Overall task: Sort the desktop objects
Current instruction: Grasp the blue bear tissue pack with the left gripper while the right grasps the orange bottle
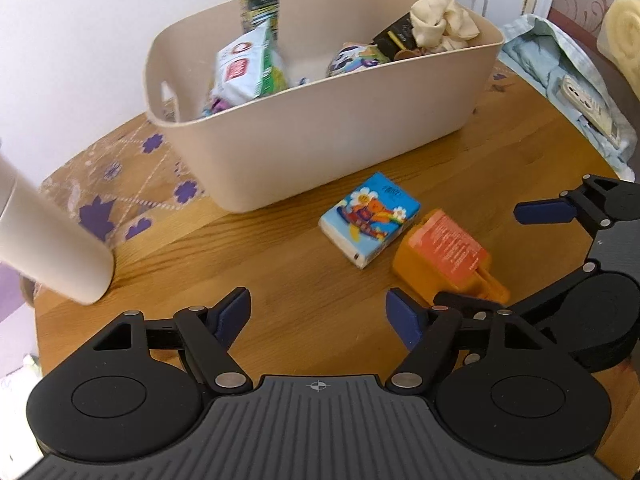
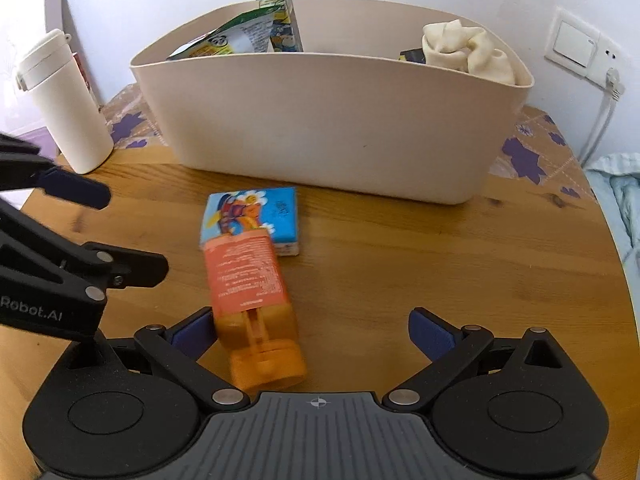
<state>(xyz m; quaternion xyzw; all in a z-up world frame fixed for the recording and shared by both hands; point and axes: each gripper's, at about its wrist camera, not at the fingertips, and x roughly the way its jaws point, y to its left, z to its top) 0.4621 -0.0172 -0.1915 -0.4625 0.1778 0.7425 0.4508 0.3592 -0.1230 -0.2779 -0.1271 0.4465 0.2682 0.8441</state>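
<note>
An orange bottle (image 2: 252,300) with a red label lies flat on the wooden table (image 2: 440,264), its cap end between my right gripper's open fingers. A blue cartoon tissue pack (image 2: 256,216) lies just beyond it, in front of the beige bin (image 2: 340,128). My right gripper (image 2: 312,336) is open around the bottle's lower end. In the left wrist view my left gripper (image 1: 318,312) is open and empty, low over the table; the tissue pack (image 1: 370,218) and orange bottle (image 1: 444,256) lie ahead and to its right, with the right gripper (image 1: 496,258) around the bottle.
The beige bin (image 1: 320,120) holds snack packets, a dark box and a cream cloth. A white tumbler (image 2: 64,104) stands at the left. A purple-flowered mat (image 1: 120,188) lies under the bin. Light blue bedding (image 1: 560,72) lies past the table's right edge.
</note>
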